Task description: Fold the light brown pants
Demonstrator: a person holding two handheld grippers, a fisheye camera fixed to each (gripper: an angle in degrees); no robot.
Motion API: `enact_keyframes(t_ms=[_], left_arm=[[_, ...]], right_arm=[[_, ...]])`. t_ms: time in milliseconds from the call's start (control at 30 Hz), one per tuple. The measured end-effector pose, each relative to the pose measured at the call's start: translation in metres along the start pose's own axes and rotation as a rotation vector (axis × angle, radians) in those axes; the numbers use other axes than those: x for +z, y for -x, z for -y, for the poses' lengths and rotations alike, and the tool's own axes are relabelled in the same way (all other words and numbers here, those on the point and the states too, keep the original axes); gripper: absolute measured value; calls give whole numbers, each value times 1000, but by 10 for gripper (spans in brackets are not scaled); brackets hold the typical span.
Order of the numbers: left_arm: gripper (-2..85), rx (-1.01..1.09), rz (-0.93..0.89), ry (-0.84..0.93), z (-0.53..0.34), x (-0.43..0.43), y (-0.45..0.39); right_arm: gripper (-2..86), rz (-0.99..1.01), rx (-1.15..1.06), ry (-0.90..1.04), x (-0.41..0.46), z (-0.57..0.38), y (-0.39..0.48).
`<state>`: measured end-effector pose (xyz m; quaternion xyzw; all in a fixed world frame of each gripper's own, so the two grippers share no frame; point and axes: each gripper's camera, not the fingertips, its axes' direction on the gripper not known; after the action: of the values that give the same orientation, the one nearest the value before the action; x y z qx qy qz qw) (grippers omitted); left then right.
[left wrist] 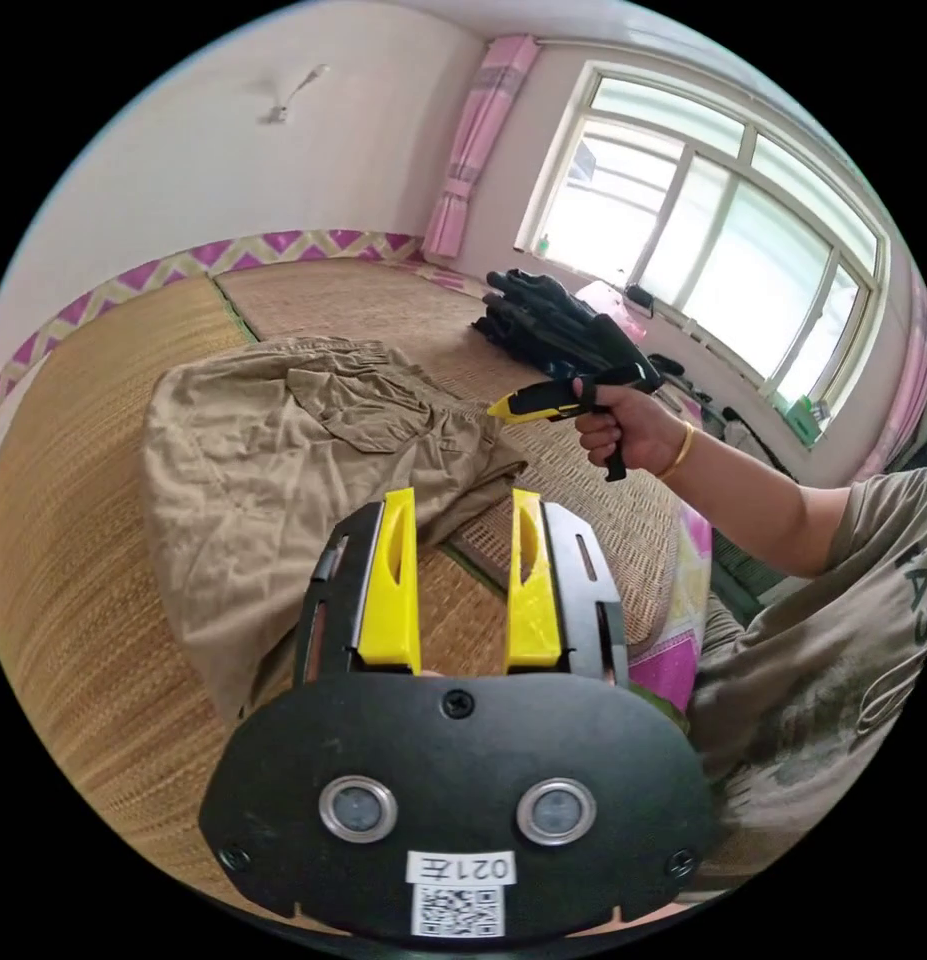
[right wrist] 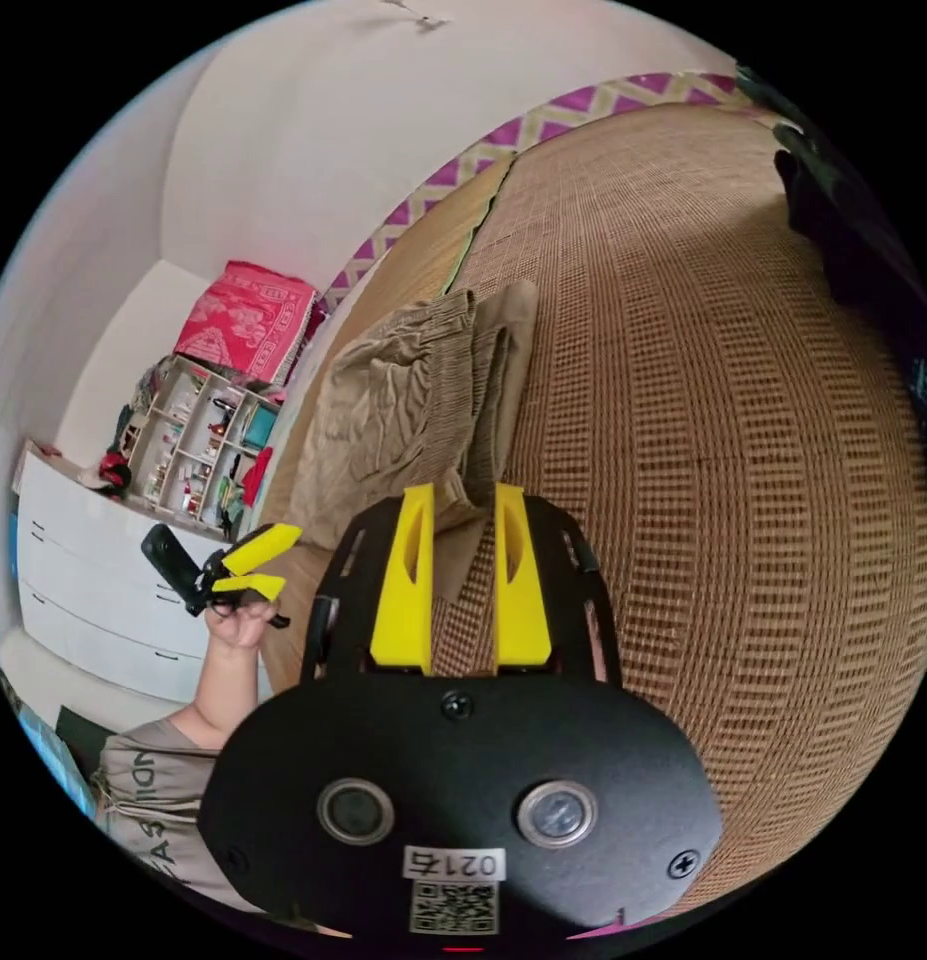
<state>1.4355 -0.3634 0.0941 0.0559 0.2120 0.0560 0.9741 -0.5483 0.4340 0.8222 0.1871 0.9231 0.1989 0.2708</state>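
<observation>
Left gripper view shows a woven straw mat (left wrist: 103, 560) with the light brown pants (left wrist: 283, 470) lying folded on it (some wrinkles). Above them, the left gripper (left wrist: 463, 575) hangs with jaws parted, gripping nothing; the right gripper (right wrist: 463, 580) likewise gapes empty near their edge.

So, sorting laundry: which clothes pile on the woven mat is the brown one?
The folded light brown pants before the claws; the pile by the window is black.

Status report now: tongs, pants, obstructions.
Left tongs open, empty. Right tongs open, empty, raised off mat. Light brown pants lie bunched on woven mat, unheld. Dark clothes pile sits apart.
</observation>
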Motion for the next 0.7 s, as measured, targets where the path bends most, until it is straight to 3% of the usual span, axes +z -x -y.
enact_keyframes(t_ms=[100, 300, 367, 433, 567, 700], left_arm=[[135, 88, 33, 35, 27, 27, -33], [128, 249, 217, 60, 69, 76, -98], [65, 235, 437, 67, 76, 89, -109], [30, 239, 545, 19, 70, 83, -112], [13, 39, 428, -102, 37, 11, -54], [10, -259, 247, -319, -37, -112, 54]], right_arm=[[23, 39, -26, -78, -14, -7, -16], [11, 200, -117, -129, -38, -4, 4], [13, 224, -169, -130, -38, -3, 24], [17, 221, -217, -129, -36, -3, 42], [46, 77, -281, -201, -36, -17, 46], [74, -20, -445, -46, 11, -46, 44]])
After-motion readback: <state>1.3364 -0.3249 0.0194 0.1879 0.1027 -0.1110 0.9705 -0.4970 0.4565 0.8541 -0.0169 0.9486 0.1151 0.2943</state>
